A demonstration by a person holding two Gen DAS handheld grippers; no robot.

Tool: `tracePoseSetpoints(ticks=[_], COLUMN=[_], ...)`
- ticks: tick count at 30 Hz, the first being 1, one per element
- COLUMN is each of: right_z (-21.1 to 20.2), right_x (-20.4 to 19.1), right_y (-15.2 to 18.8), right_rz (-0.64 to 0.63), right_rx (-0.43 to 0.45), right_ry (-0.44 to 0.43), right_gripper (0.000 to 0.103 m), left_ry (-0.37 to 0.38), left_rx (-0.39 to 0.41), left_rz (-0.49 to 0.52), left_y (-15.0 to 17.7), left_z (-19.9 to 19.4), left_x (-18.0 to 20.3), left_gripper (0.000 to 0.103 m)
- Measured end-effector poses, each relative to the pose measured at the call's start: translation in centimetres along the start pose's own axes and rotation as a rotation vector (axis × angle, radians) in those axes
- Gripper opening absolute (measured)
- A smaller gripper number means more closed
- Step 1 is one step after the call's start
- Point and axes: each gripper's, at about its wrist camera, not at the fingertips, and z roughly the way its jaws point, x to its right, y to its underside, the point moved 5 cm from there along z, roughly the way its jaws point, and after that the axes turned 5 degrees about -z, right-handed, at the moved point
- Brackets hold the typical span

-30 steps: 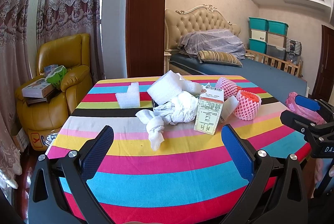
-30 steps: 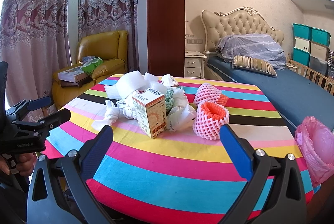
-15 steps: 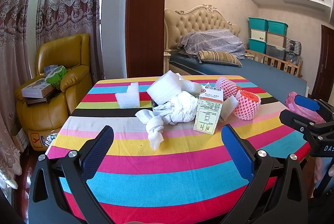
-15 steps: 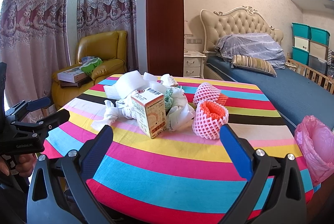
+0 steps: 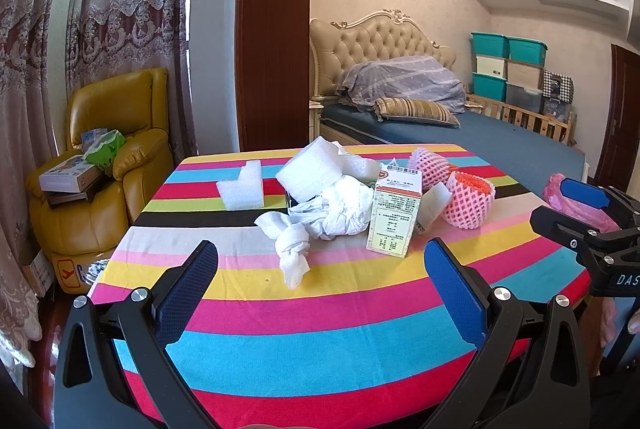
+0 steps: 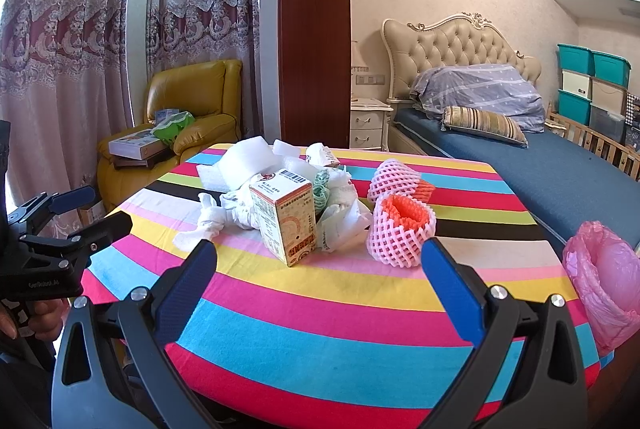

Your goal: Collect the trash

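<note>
Trash is heaped mid-table on a striped cloth (image 5: 320, 309): crumpled white tissue (image 5: 332, 213), a small carton (image 5: 394, 215) (image 6: 286, 219), white foam pieces (image 5: 242, 187) (image 6: 240, 159) and pink foam fruit nets (image 5: 468, 199) (image 6: 400, 229). My left gripper (image 5: 320, 289) is open over the near table edge, short of the tissue, holding nothing. My right gripper (image 6: 318, 283) is open too, with the carton and a net just beyond its fingers. A pink bag (image 6: 604, 277) hangs at the table's right edge. Each gripper shows in the other's view, the right gripper (image 5: 572, 205) at right and the left gripper (image 6: 76, 213) at left.
A yellow armchair (image 5: 108, 157) with boxes on it stands left of the table, before curtains. Behind the table are a brown pillar (image 5: 274, 29), a bed (image 5: 460, 133) and stacked storage bins (image 5: 508, 69). A hand (image 6: 36, 317) grips the left tool.
</note>
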Motion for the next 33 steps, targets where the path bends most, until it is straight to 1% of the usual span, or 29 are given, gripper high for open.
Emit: tracePoseSetpoints(ticks=[21, 33], right_z=[0.34, 0.82], right_x=[0.04, 0.24], right_y=[-0.09, 0.45], right_rz=[0.002, 0.005], right_rx=[0.01, 0.001], right_ry=[0.011, 0.02], right_gripper=[0.099, 0.099], left_ry=[0.017, 0.028], left_rx=[-0.003, -0.024], left_rz=[0.009, 0.012], left_y=[-0.38, -0.09], left_z=[-0.18, 0.16], left_x=[0.4, 0.37], left_gripper=[0.097, 0.097])
